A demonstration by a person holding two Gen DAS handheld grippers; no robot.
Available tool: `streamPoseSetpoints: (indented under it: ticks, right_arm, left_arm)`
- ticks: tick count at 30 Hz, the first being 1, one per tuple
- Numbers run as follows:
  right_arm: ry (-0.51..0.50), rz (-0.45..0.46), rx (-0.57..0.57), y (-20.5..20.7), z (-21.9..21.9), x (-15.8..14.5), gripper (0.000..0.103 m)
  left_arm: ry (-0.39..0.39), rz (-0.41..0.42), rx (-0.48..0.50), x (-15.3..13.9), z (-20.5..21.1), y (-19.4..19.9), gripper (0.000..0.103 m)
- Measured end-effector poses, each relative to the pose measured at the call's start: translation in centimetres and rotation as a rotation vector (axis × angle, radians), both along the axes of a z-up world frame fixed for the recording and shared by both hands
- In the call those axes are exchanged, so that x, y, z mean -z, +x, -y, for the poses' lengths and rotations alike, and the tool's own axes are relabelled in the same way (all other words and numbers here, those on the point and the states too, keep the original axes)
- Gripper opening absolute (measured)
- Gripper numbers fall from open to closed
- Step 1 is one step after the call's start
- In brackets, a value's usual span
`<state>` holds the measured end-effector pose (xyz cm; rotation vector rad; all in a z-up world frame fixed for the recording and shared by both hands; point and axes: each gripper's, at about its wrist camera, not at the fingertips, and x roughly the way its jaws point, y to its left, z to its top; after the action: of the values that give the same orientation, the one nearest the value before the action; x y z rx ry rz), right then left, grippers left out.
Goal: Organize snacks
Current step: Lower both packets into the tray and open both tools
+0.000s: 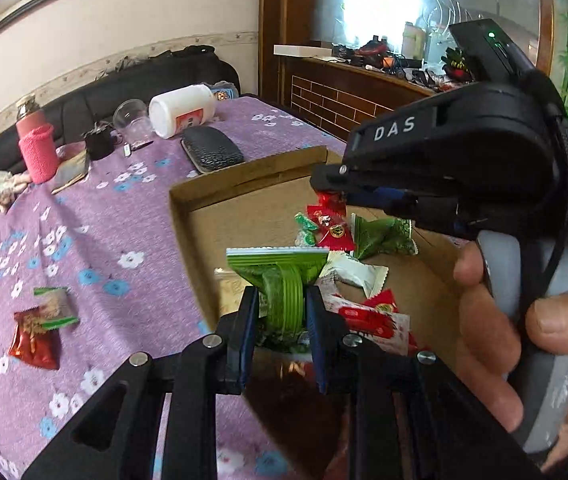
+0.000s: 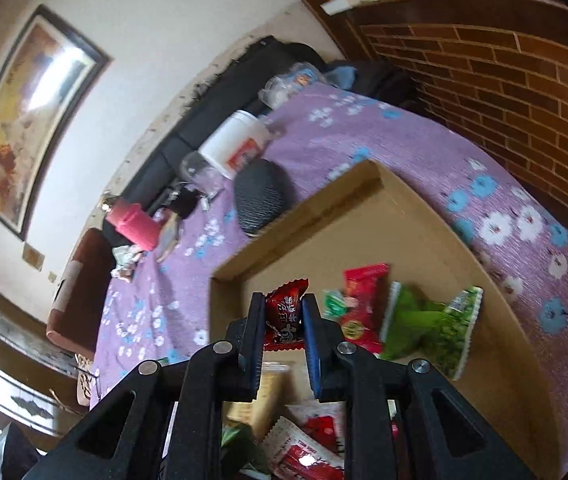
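A home living room: framed painting [image 2: 32, 116], dark sofa [image 1: 96, 96], floral-clothed table [image 1: 96, 216], cluttered wooden counter [image 1: 363, 80].

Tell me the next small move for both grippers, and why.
Probably open both and drop the snacks: the left gripper holds a green packet and the right gripper a red candy, both above the cardboard box.
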<state>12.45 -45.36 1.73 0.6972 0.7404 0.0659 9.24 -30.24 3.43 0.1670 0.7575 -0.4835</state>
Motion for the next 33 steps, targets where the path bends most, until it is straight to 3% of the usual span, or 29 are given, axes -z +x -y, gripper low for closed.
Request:
streamPoseSetpoints:
  ticks: [4,13,33]
  right_arm:
    - [-0.006,-0.05,0.005,0.5,0.1,0.7,0.019]
    - [-0.052,-0.096,0.02,0.9,-0.5,1.3,0.019]
    - [-0.08,-0.108,0.013,1.2,-1.4,1.4,0.02]
  left_arm:
    - [-0.033,-0.008,0.01,0.6,0.1,0.3,0.023]
    - [-0.007,0.059,0.026,0.6,-0.1,-1.0,0.023]
    - [0.038,0.116,0.034,0.6,0.3,-2.0,0.023]
